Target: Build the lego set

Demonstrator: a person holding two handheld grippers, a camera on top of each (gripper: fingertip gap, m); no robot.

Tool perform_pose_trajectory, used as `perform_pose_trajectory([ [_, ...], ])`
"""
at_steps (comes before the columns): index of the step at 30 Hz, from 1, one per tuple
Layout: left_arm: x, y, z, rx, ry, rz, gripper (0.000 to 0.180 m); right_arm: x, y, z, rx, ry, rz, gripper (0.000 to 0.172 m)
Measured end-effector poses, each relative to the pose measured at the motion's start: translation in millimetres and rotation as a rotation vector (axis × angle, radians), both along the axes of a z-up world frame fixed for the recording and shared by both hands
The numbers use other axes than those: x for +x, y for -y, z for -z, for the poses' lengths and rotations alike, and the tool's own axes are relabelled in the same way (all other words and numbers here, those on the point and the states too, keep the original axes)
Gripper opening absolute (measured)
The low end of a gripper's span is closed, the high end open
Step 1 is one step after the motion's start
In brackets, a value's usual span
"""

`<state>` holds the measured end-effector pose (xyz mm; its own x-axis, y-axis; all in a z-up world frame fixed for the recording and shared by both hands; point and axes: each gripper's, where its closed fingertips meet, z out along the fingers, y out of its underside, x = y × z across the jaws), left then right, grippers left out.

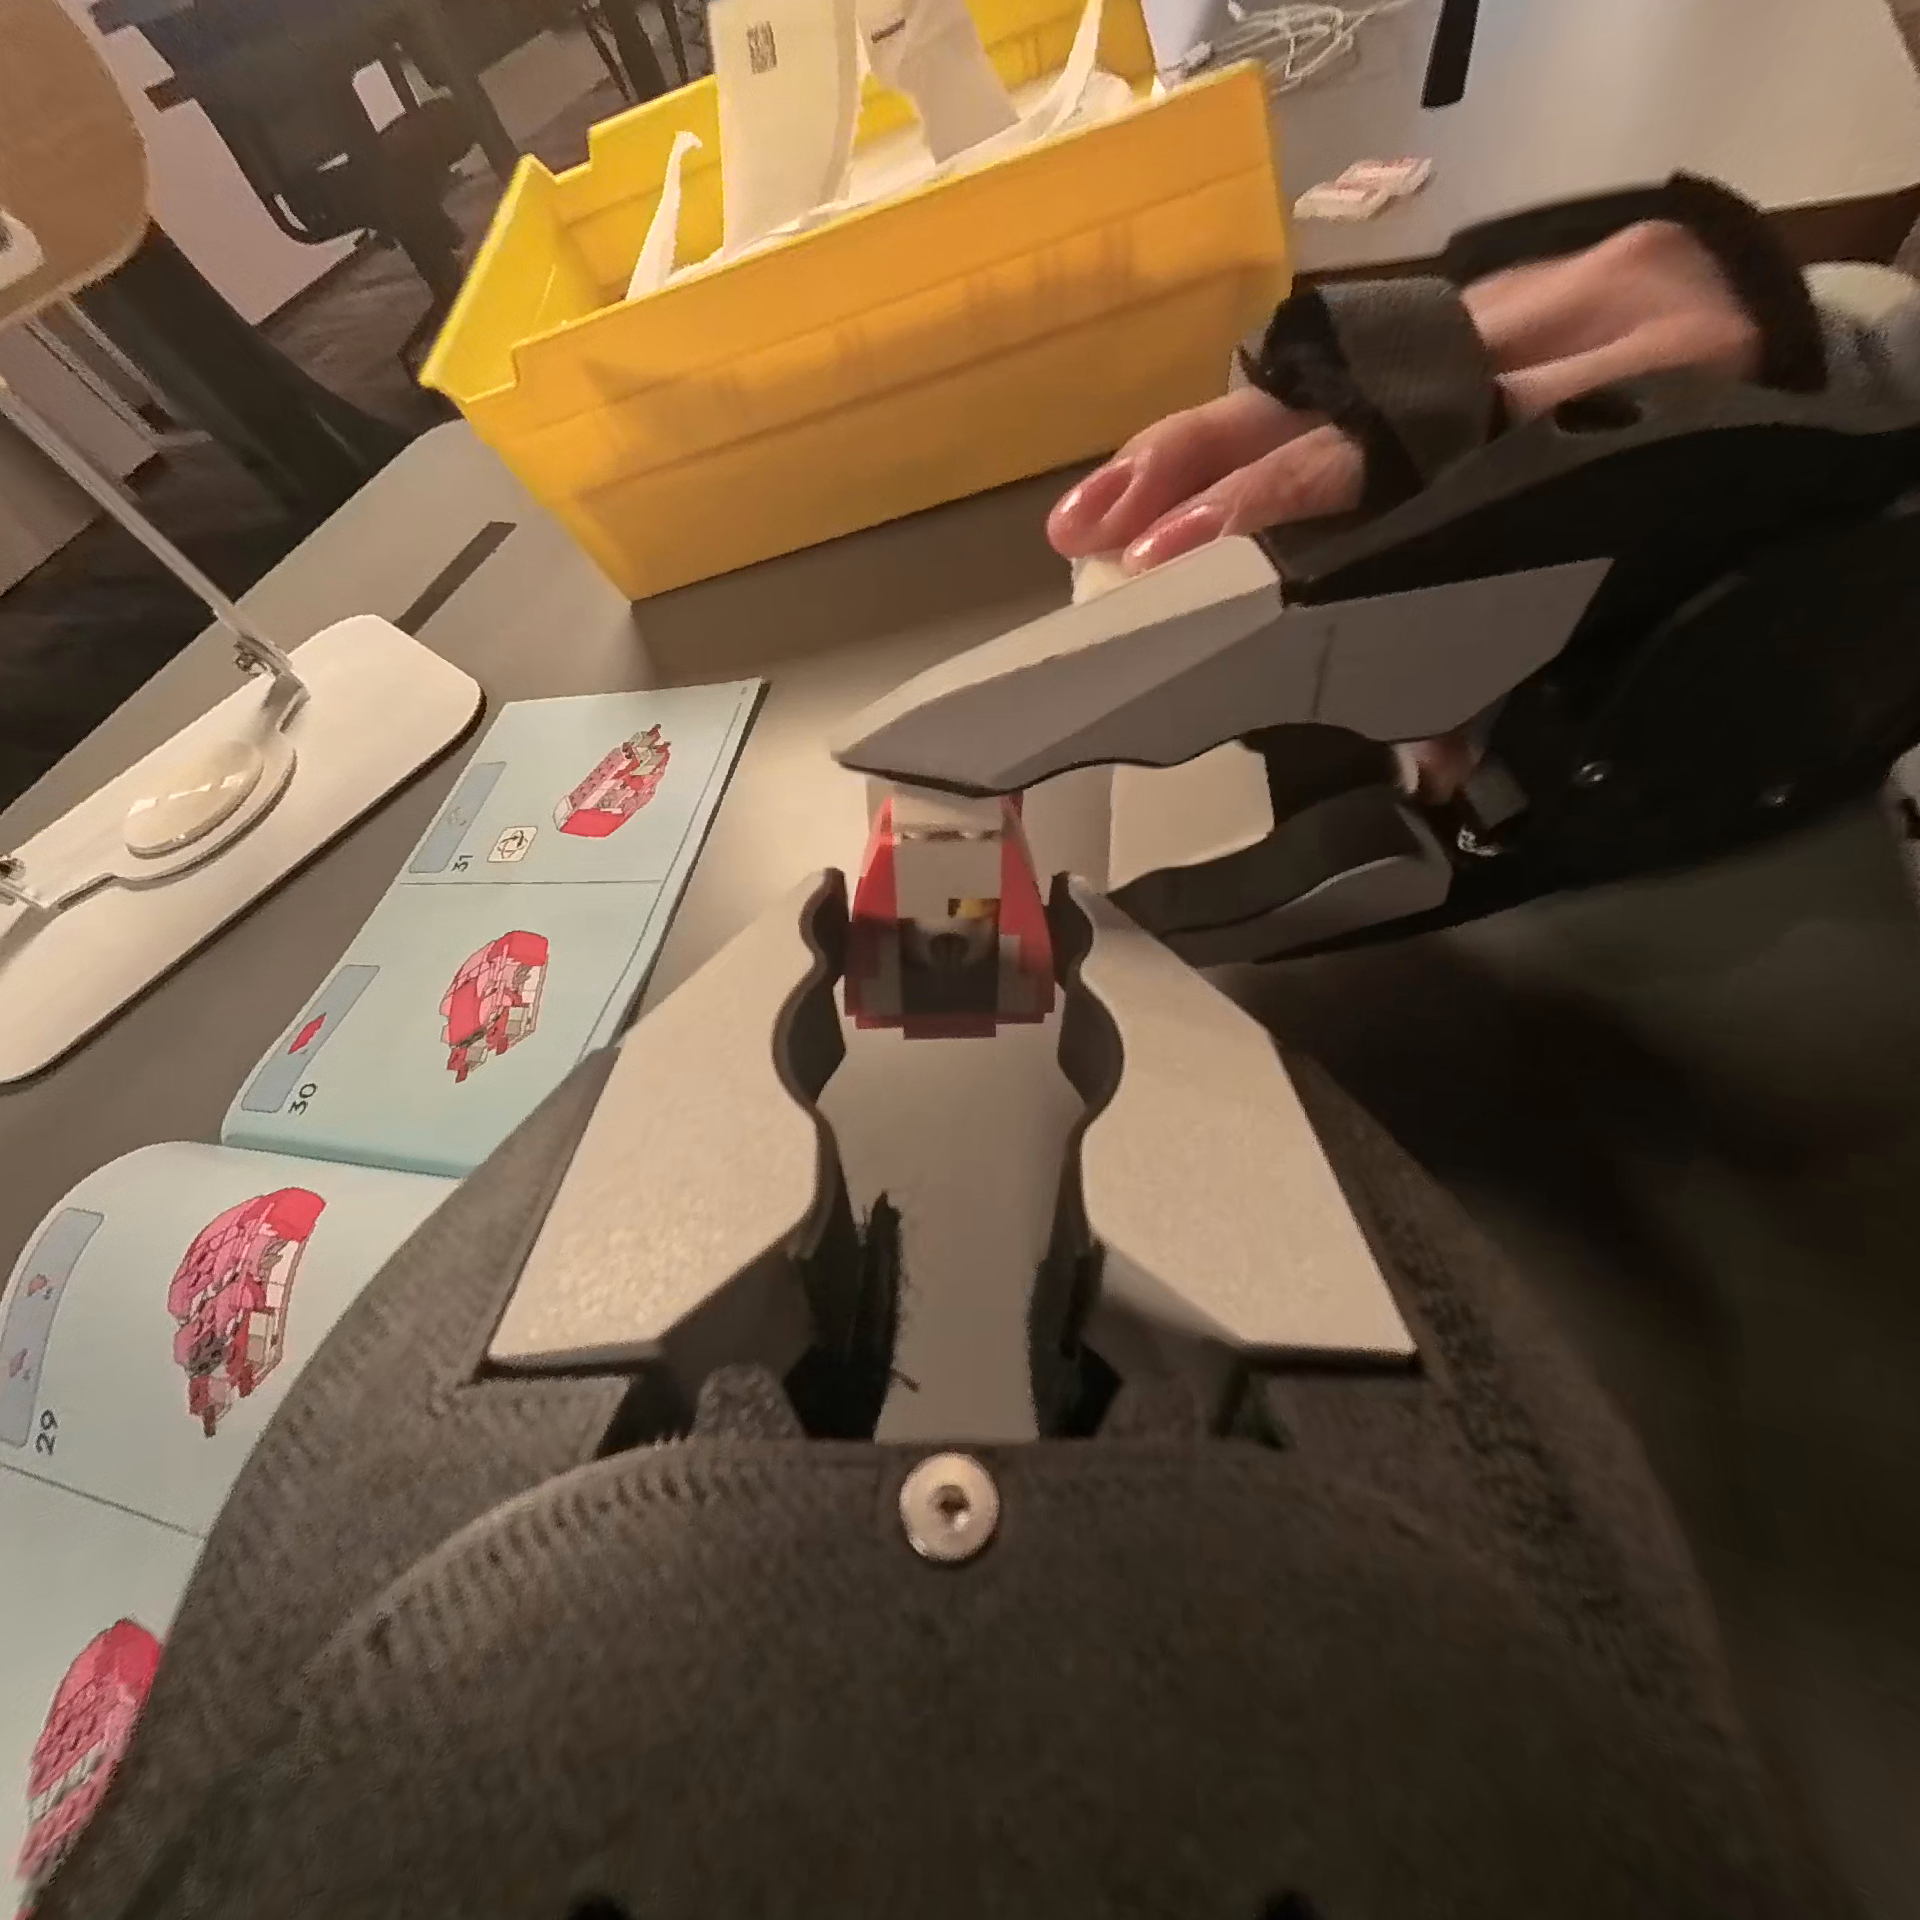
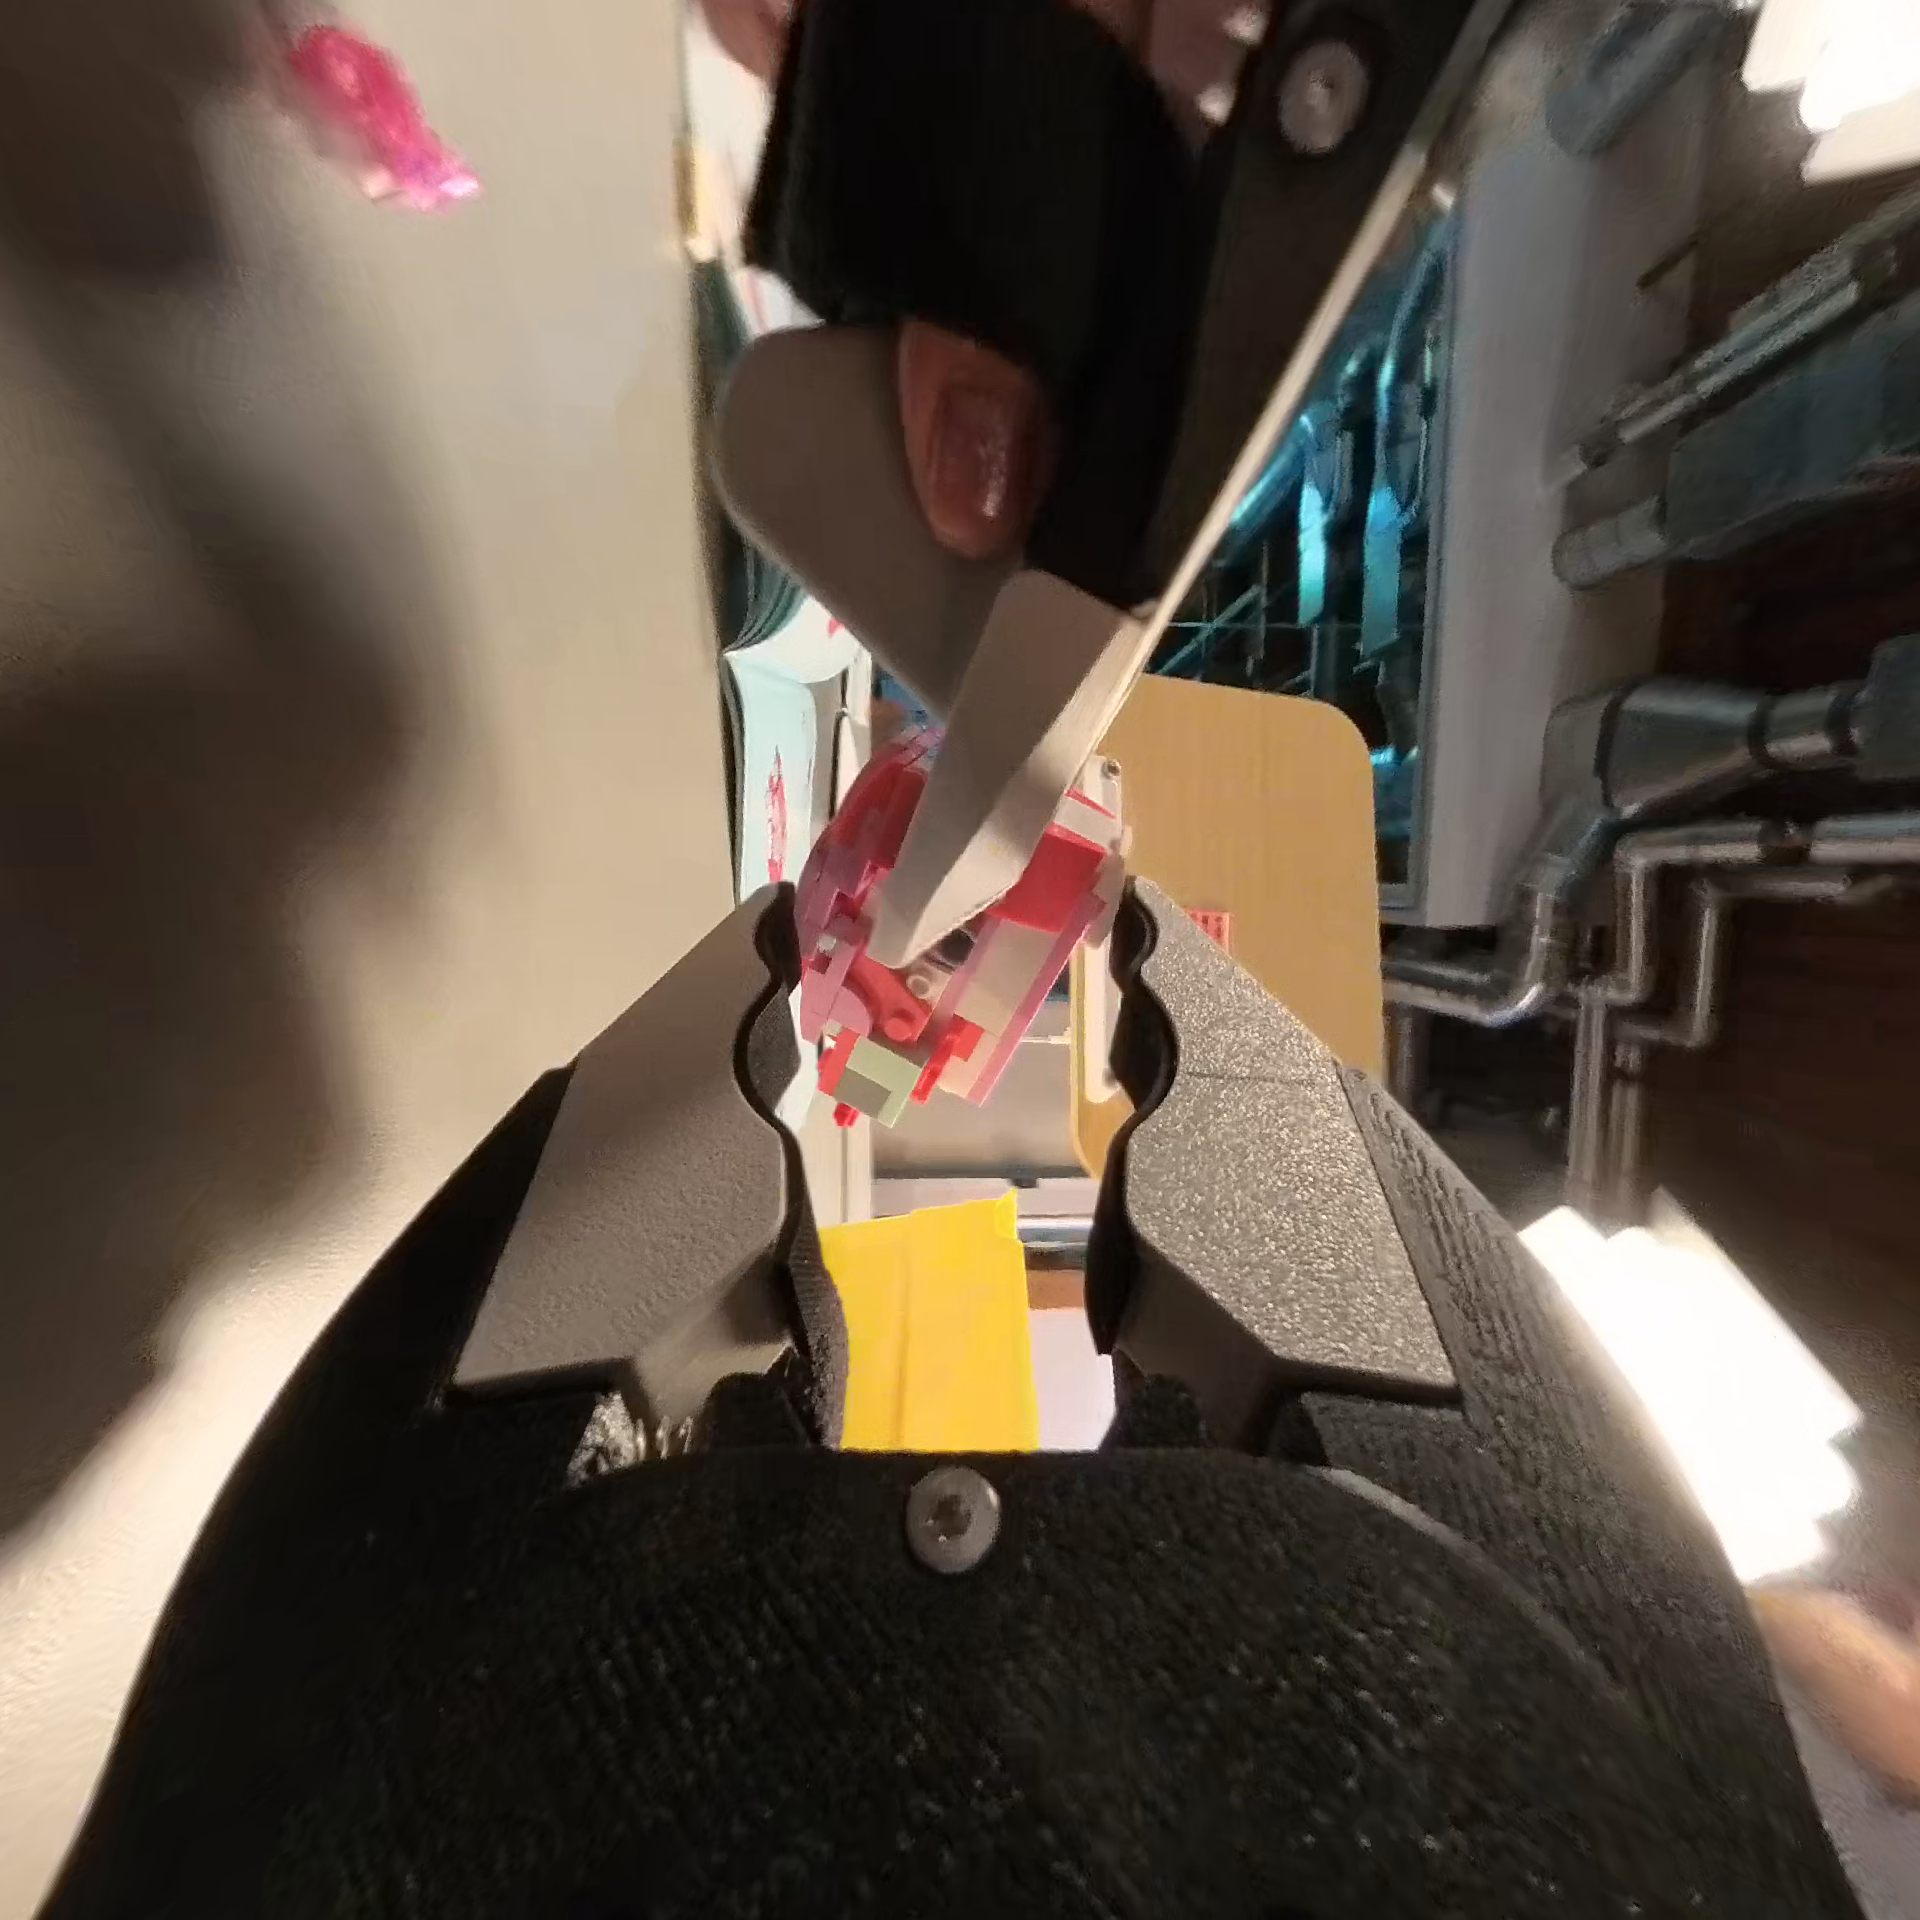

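Red-pink brick model (image 1: 951, 935), clamped between both tools: left tool (image 1: 948, 940) across its sides, right tool (image 2: 951, 971) across its ends; booklet (image 1: 499, 914) left, yellow bin (image 1: 883, 343) far.

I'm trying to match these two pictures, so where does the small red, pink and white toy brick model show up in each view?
Left wrist view: the red, pink and white toy brick model sits at centre, between that view's own grey fingertips, under the other gripper's finger.
Right wrist view: the model is at centre, between that view's fingertips, partly covered by the other gripper's grey finger.
Shared landmark: the yellow plastic bin.
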<state>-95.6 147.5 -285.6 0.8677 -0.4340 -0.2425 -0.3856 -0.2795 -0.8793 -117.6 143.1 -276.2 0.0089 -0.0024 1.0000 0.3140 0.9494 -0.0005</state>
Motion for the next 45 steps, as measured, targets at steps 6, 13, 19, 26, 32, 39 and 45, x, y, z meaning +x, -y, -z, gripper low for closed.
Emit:
perform_pose_trajectory([
  [6, -1.4, -0.3, -8.8, 0.026, 0.042, -0.022, 0.038, -0.9, -0.2, -3.9, -0.114, -0.046, 0.027, 0.060],
  [13, -6.0, -0.9, -4.7, 0.007, -0.006, -0.064, 0.038, -1.0, -1.4, -2.5, -0.073, -0.037, 0.066, 0.059],
  [19, -6.1, -2.1, 0.0, -0.014, 0.009, -0.070, 0.038, 1.2, -2.7, 2.3, -0.103, -0.004, 0.071, 0.059],
  [26, -5.1, -4.1, -0.2, -0.022, 0.110, -0.054, 0.038, 2.7, -3.2, 5.8, -0.209, -0.009, 0.062, 0.060],
  [32, -4.0, -5.5, -2.6, 0.002, 0.158, -0.050, 0.038, 4.7, -3.6, 5.2, -0.245, -0.015, 0.058, 0.061],
  [39, -2.5, -6.1, -4.7, 0.004, 0.209, -0.044, 0.038, 6.5, -4.0, 4.1, -0.271, -0.024, 0.057, 0.062],
  [45, -5.6, -6.3, -6.0, -0.002, 0.243, -0.056, 0.038, 6.7, 3.5, -0.5, -0.321, -0.041, 0.012, 0.087],
])
